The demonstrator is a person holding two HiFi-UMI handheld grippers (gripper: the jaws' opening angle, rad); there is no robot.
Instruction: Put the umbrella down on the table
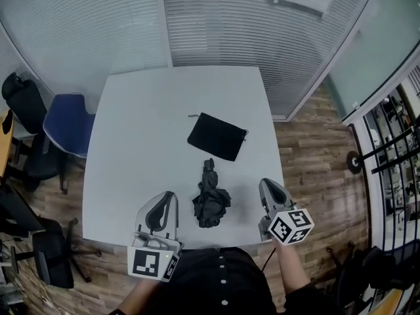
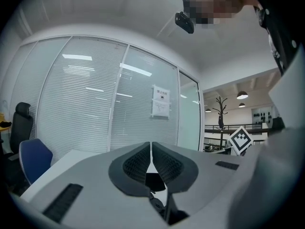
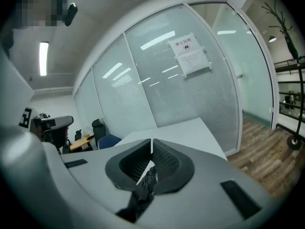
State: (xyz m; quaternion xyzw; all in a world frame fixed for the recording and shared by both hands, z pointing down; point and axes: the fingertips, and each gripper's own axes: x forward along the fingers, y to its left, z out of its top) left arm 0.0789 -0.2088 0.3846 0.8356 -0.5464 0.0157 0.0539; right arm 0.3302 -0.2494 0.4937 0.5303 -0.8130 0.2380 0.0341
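Dark grey folded umbrella [image 1: 210, 202], crumpled, lies on square white table [image 1: 144, 123] near its front edge, between my two tongs and touching neither. My left gripper [image 1: 172, 195] clenched on nothing, tips together. My right gripper [image 1: 266, 184] likewise closed and empty. Flat black fabric pouch [image 1: 217, 136] lies just beyond umbrella, apart from it.

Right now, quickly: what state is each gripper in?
Left gripper: closed, holding nothing.
Right gripper: closed, holding nothing; umbrella lies on the table.
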